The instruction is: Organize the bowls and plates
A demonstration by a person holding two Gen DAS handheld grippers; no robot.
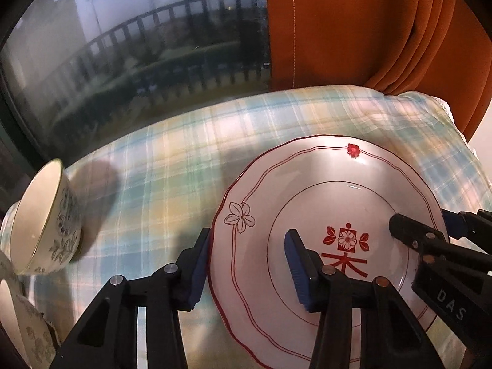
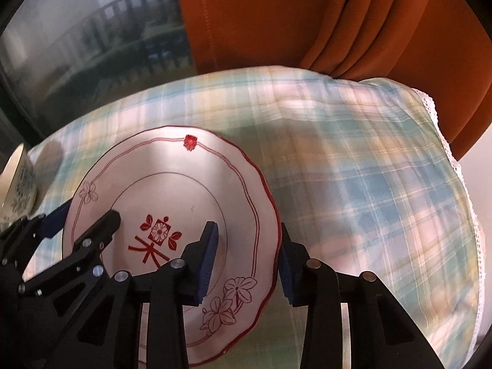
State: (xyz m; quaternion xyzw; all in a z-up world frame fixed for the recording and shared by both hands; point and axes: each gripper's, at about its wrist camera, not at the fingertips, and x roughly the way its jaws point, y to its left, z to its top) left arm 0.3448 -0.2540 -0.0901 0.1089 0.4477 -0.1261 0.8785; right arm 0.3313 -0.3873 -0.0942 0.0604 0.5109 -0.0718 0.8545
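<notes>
I have the plate point(image 1: 323, 215) on the plaid bench point(image 1: 160, 166) straddled at opposite rims; left claw point(image 1: 249, 269) and right claw point(image 2: 247, 264) stand spread, not yet pinching; next I must close both, lift level.

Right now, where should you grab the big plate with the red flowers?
By its raised rim, from opposite sides. The plate lies flat on the plaid cloth, too wide for one gripper, so the left gripper and right gripper each straddle an edge.

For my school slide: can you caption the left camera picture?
Two grippers straddle opposite rims of a red-trimmed plate.
</notes>
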